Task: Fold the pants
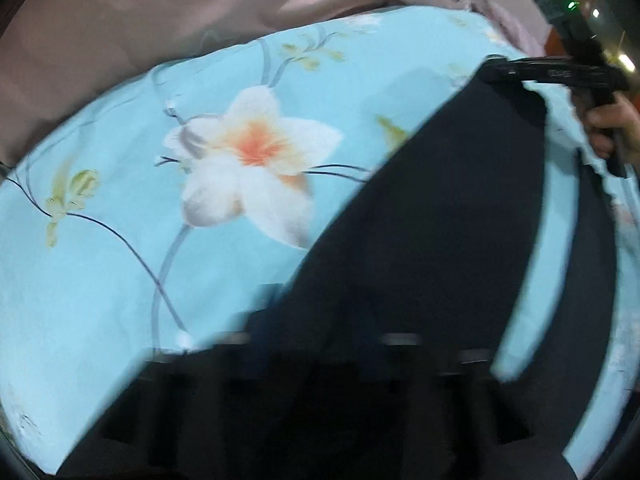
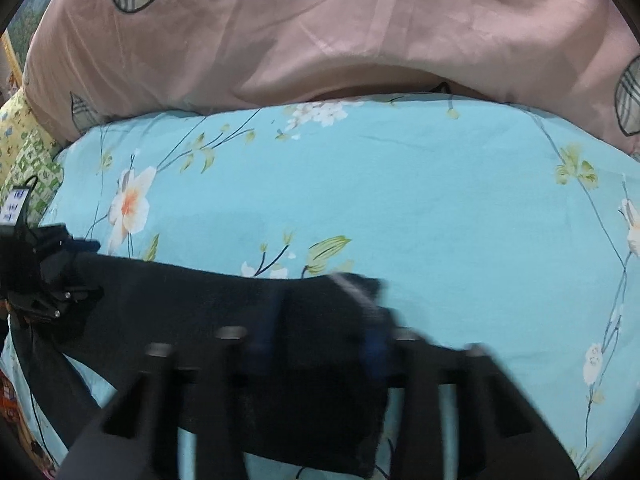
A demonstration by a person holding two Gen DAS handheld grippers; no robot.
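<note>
Dark navy pants (image 1: 440, 220) lie stretched across a light blue flowered bedsheet (image 1: 120, 260). In the left wrist view my left gripper (image 1: 320, 340) is a dark blur at the bottom, with the pants' cloth between its fingers. Far at the top right, my right gripper (image 1: 496, 72) pinches the other end of the pants, with a person's hand (image 1: 612, 120) on its handle. In the right wrist view my right gripper (image 2: 320, 340) is shut on a bunch of the pants (image 2: 200, 292). My left gripper (image 2: 76, 272) clamps the cloth at the far left.
A pink quilt (image 2: 320, 40) with plaid patches is heaped along the far side of the bedsheet (image 2: 440, 200). A yellow-green patterned cloth (image 2: 28, 152) and a small lit screen (image 2: 14, 204) sit at the left edge. Bare sheet stretches to the right.
</note>
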